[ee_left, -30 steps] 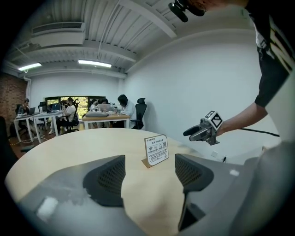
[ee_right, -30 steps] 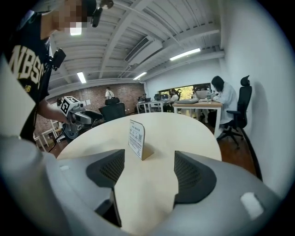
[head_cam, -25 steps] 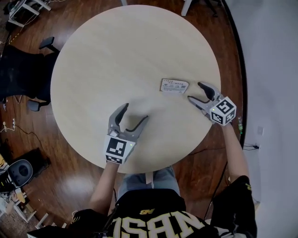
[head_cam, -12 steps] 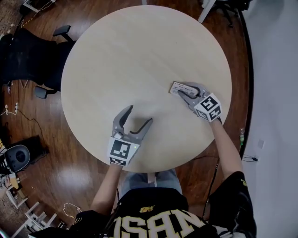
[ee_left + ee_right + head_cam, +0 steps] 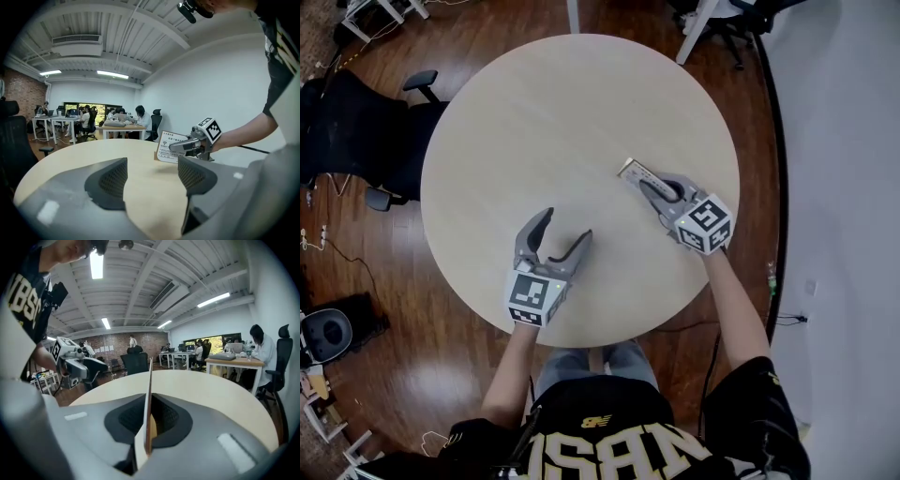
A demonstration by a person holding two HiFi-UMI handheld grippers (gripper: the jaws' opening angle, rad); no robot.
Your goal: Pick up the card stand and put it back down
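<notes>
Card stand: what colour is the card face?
White with small dark print, on a tan base; the left gripper view shows the card stand best.

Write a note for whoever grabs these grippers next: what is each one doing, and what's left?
Right gripper: shut on the card stand, which sits edge-on between its pads; its jaws have just been closing.
Left gripper: open, empty, above the table near the person.
Card stand: in the right gripper, seemingly just clear of the table.
Done: grasp, lift begun.
Left: set it back down, let go.
</notes>
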